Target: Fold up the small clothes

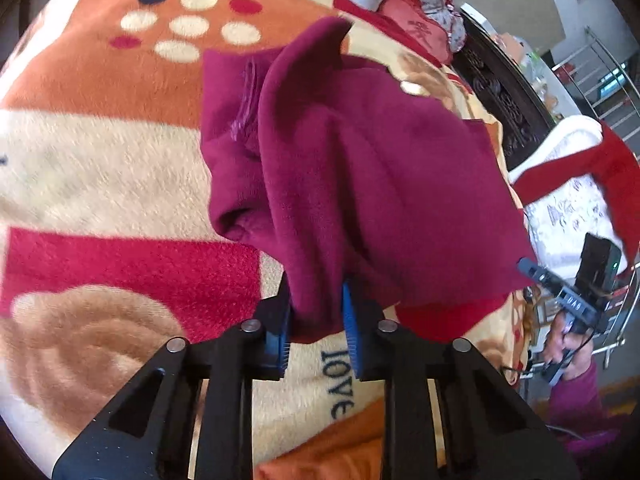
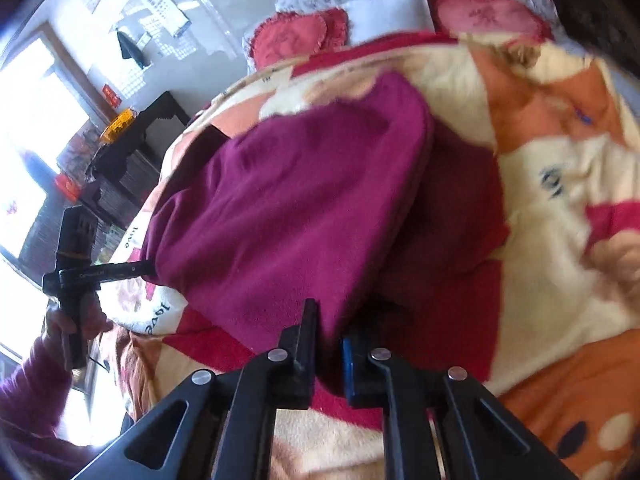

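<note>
A maroon fleece garment [image 1: 360, 168] is held up over a patterned fleece blanket [image 1: 100, 152] on a bed. My left gripper [image 1: 316, 320] is shut on one near corner of the garment. My right gripper [image 2: 330, 344] is shut on the other near corner of the garment [image 2: 288, 200]. The right gripper also shows in the left wrist view [image 1: 532, 270] at the cloth's right edge. The left gripper shows in the right wrist view [image 2: 144, 268] at the cloth's left edge. The raised part hangs folded over a lower layer [image 2: 460, 216] lying on the blanket.
Red cushions [image 2: 296, 36] and a white pillow [image 2: 388, 12] lie at the head of the bed. A dark carved cabinet [image 1: 500, 88] stands beside the bed. A red and white cloth [image 1: 580, 184] lies at the right. A window [image 2: 28, 128] is at the left.
</note>
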